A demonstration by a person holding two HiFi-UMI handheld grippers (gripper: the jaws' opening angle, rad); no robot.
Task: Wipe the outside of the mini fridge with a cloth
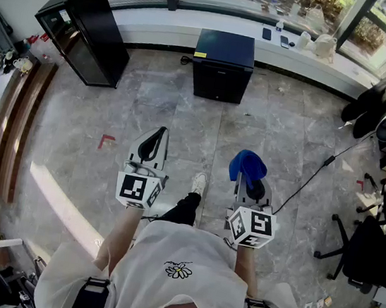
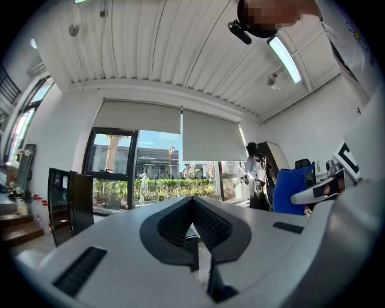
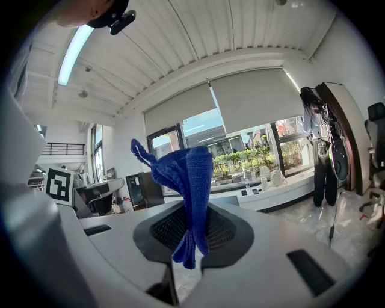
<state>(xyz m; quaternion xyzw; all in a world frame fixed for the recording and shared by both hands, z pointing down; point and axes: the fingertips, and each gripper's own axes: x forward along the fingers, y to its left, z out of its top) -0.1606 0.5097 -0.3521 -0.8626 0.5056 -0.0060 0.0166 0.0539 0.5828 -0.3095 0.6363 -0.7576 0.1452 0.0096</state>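
The black mini fridge (image 1: 223, 66) stands on the floor against the window ledge, well ahead of both grippers. My right gripper (image 1: 247, 181) is shut on a blue cloth (image 1: 247, 164), which sticks up bunched from between its jaws (image 3: 185, 186). My left gripper (image 1: 155, 141) is shut with nothing in it; in the left gripper view its jaws meet at the tip (image 2: 192, 207). Both grippers are held at waist height, pointing forward, several steps short of the fridge.
A taller black glass-door cabinet (image 1: 86, 28) stands at the far left by the window. A cable (image 1: 319, 167) runs across the floor on the right toward office chairs (image 1: 371, 253) and clutter. Wooden steps (image 1: 15, 125) line the left wall. Small items sit on the window ledge (image 1: 294, 39).
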